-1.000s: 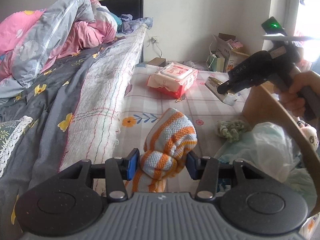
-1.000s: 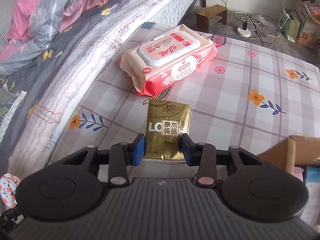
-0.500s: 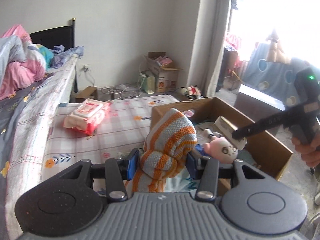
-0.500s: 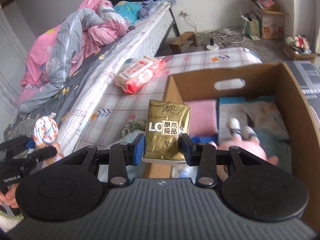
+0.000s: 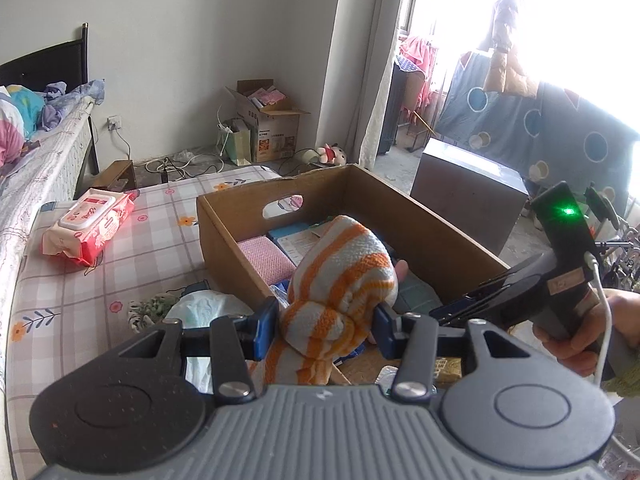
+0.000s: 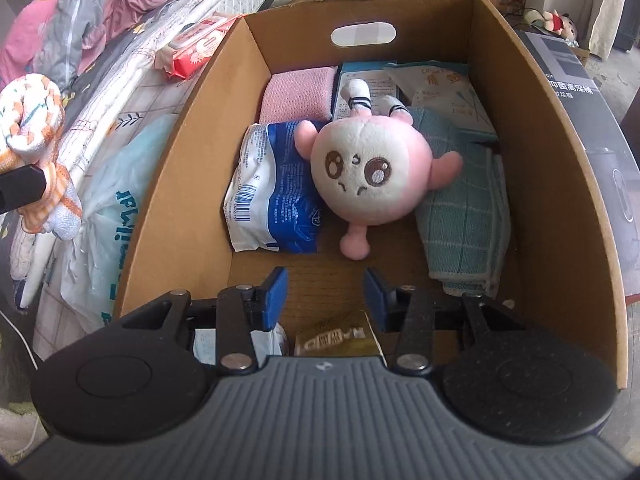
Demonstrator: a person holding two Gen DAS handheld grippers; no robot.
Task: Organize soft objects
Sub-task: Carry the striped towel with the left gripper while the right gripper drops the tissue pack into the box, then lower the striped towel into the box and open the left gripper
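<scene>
Pinching orange-striped towel in left gripper over cardboard box; right gripper opening, empty, gold tissue pack below, pink plush and blue packet crowding ahead.

In the right wrist view, the gold pack lies at the near end of the box, mostly hidden under the gripper body, so its print cannot be read. Beside it in the box, a white item shows only in slivers behind the finger arms. The plush covers part of the blue pack and the green cloth in the box. In the left wrist view, the towel blocks the middle of the box, and glare washes out the window beyond the box
</scene>
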